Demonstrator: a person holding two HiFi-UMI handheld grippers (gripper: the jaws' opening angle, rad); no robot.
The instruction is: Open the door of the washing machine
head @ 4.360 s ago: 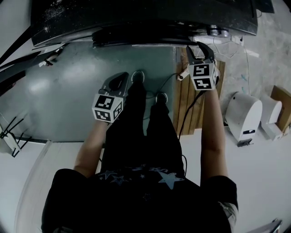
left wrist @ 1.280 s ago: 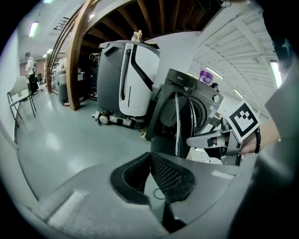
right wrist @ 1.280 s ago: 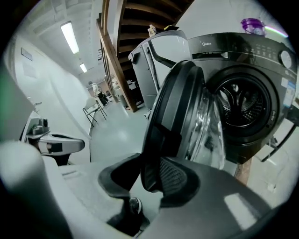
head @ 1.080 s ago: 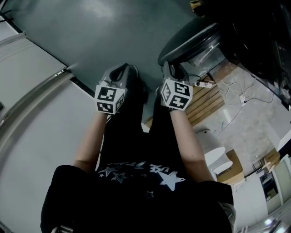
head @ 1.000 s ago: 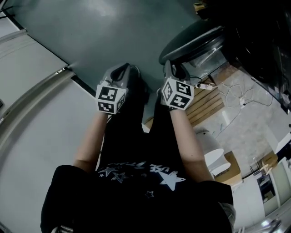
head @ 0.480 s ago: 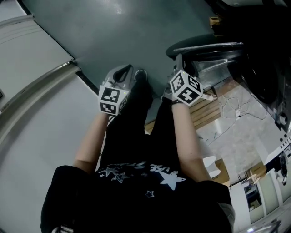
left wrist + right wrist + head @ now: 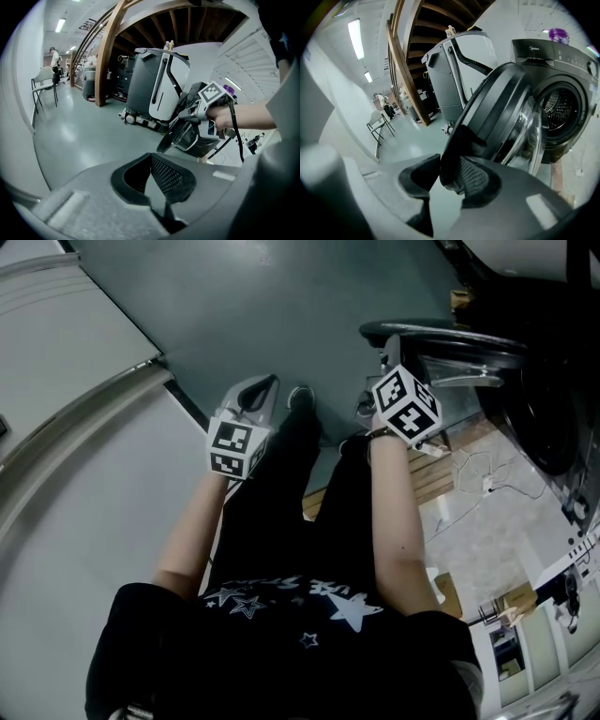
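We see the right hand-held gripper closed on the rim of the door, its mesh-textured pads on either side of the black plastic edge. The door is round, with a domed glass bowl, and stands swung out from the washer at the right of that frame. Behind it the round opening shows the perforated metal drum. At lower centre of its own view, the left hand-held gripper shows a narrow V-shaped gap with only smooth grey floor between the jaws.
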